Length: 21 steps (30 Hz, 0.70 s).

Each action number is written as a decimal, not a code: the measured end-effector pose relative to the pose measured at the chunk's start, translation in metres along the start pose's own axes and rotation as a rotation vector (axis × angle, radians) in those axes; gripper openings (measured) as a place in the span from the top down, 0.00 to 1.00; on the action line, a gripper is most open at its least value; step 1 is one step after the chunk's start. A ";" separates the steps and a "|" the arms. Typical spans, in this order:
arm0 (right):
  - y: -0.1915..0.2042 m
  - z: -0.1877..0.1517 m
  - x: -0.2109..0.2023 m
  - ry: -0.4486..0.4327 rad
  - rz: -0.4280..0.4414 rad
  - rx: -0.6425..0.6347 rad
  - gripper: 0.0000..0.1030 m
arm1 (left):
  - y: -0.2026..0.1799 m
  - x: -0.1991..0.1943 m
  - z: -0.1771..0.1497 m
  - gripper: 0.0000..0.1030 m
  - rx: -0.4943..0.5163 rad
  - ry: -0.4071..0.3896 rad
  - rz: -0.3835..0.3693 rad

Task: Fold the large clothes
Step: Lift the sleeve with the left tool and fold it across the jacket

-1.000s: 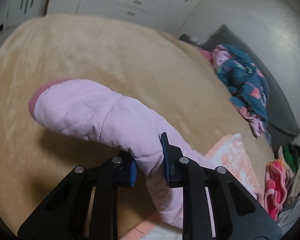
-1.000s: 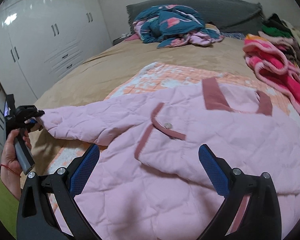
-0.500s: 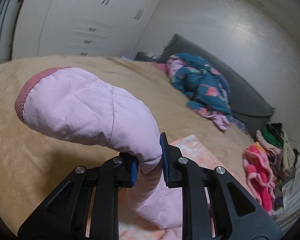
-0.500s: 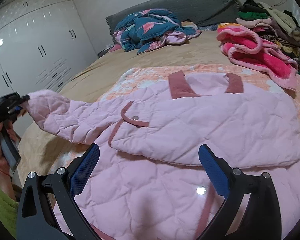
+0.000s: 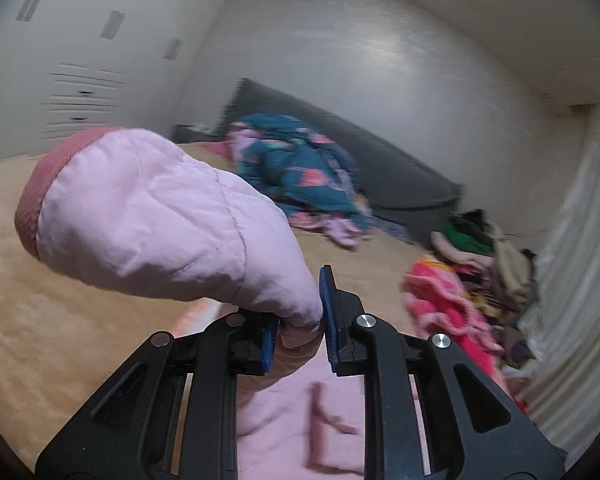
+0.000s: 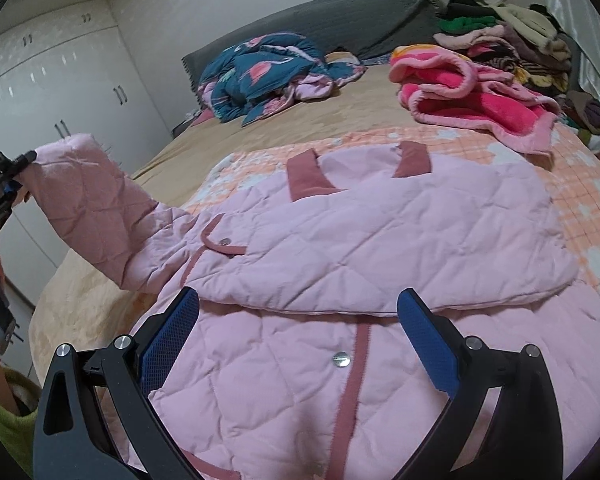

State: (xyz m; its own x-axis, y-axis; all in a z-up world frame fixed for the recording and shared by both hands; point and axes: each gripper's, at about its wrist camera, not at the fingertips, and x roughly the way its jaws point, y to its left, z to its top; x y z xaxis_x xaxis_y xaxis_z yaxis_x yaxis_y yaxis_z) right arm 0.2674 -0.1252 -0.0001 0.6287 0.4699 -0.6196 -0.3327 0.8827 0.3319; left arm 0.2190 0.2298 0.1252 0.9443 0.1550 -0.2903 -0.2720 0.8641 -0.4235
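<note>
A pink quilted jacket (image 6: 380,240) with dusty-rose trim lies spread on the bed, one sleeve folded across its chest. My left gripper (image 5: 298,320) is shut on the other sleeve (image 5: 160,216) near its rose cuff and holds it raised off the bed; it shows in the right wrist view (image 6: 4,184) at the far left with the lifted sleeve (image 6: 100,216). My right gripper (image 6: 298,344) is open and empty, hovering just above the jacket's lower front.
A tan bedspread (image 6: 300,120) with an orange checked blanket (image 6: 580,200) lies under the jacket. A teal floral garment (image 6: 268,72), a pink fleece blanket (image 6: 472,96) and a clothes pile (image 6: 508,32) sit near the grey headboard (image 6: 340,20). White wardrobes (image 6: 60,92) stand left.
My left gripper has lifted the sleeve higher and swung it toward the jacket body. My right gripper has moved lower over the jacket's front, still open.
</note>
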 end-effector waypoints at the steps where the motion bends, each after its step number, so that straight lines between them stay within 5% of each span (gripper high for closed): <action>1: -0.003 0.000 -0.002 -0.004 -0.005 0.007 0.04 | -0.007 0.002 -0.003 0.89 0.003 0.010 -0.036; 21: -0.084 -0.009 -0.044 -0.065 -0.193 0.169 0.04 | -0.126 0.035 -0.077 0.89 0.315 0.107 -0.321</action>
State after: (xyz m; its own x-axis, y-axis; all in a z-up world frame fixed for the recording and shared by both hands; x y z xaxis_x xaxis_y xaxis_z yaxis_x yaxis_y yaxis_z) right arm 0.2615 -0.2198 -0.0072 0.7148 0.2869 -0.6378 -0.0834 0.9405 0.3295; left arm 0.2719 0.0894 0.1019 0.9426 -0.1804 -0.2809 0.1165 0.9663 -0.2296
